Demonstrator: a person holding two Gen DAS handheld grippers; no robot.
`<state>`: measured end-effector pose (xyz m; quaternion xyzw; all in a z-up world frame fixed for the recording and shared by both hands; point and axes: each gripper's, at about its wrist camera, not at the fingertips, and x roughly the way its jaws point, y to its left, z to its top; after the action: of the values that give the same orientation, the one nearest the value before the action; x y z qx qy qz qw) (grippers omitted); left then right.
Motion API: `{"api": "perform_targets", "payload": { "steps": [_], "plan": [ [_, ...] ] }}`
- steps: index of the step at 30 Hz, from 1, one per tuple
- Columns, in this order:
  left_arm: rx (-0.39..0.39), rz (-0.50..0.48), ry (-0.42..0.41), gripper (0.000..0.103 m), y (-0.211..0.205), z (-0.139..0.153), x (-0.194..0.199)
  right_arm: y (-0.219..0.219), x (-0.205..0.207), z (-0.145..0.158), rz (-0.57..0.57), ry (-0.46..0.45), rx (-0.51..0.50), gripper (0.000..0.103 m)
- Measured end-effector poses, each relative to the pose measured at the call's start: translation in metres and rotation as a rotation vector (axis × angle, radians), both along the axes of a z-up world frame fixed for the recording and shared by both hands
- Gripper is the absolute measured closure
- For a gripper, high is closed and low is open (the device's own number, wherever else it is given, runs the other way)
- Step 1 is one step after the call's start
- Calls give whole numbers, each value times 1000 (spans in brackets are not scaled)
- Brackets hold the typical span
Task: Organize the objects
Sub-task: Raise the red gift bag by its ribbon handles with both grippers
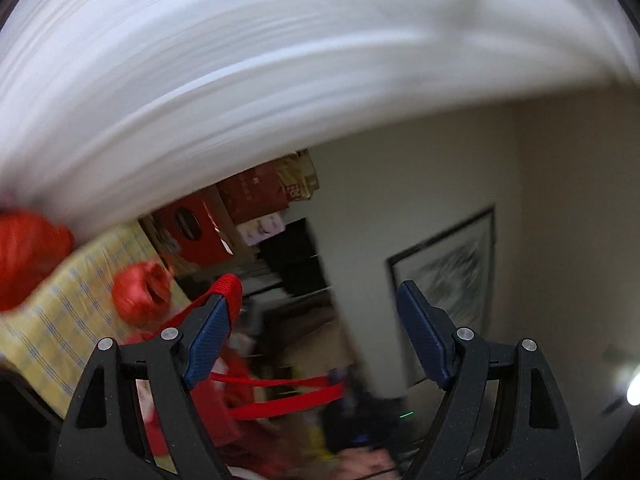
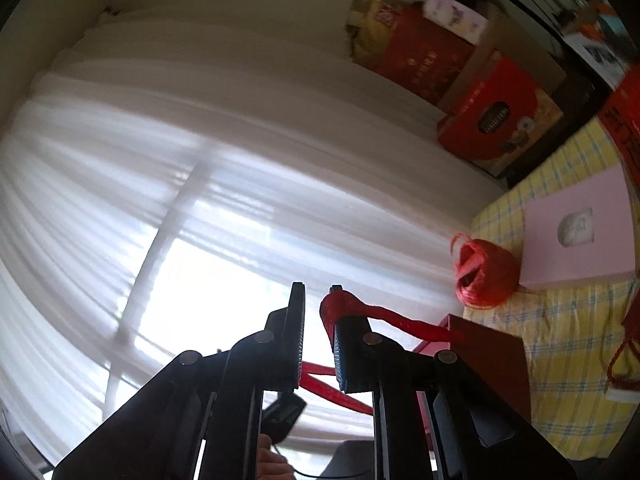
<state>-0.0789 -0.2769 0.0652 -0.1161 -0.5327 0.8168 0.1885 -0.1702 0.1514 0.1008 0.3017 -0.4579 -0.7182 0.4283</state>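
Note:
My left gripper [image 1: 316, 312] is open; a red ribbon handle [image 1: 228, 286] is looped over its left finger and runs down behind the jaws. My right gripper [image 2: 316, 320] is open with a narrow gap; a red ribbon handle [image 2: 348, 306] is hooked over its right finger and leads to a dark red gift bag [image 2: 486, 354] hanging beside it. A ball of red string [image 2: 486, 274] lies on the yellow checked cloth [image 2: 568, 320]; it also shows in the left wrist view [image 1: 140, 292].
A pink box [image 2: 580, 232] lies on the cloth behind the string ball. Red gift boxes [image 2: 500, 120] are stacked against the wall. White curtains [image 2: 200, 160] cover the window. A framed picture [image 1: 448, 272] hangs on the wall. Another red object [image 1: 28, 256] sits at the left edge.

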Motion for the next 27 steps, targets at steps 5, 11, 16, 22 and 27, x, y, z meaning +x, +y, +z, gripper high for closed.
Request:
{"api": "perform_targets", "payload": {
  "steps": [5, 11, 16, 22, 27],
  "plan": [
    [-319, 76, -36, 50, 36, 53, 10, 5, 14, 34, -16, 103, 73, 90],
    [-666, 170, -140, 96, 84, 96, 14, 18, 31, 71, -73, 199, 183, 90],
    [-914, 244, -164, 102, 135, 117, 34, 26, 49, 86, -102, 243, 237, 90],
    [-935, 198, -138, 102, 173, 120, 54, 21, 69, 94, -104, 250, 290, 91],
    [-892, 102, -118, 102, 189, 123, 66, 16, 93, 98, -104, 268, 322, 91]
  ]
}}
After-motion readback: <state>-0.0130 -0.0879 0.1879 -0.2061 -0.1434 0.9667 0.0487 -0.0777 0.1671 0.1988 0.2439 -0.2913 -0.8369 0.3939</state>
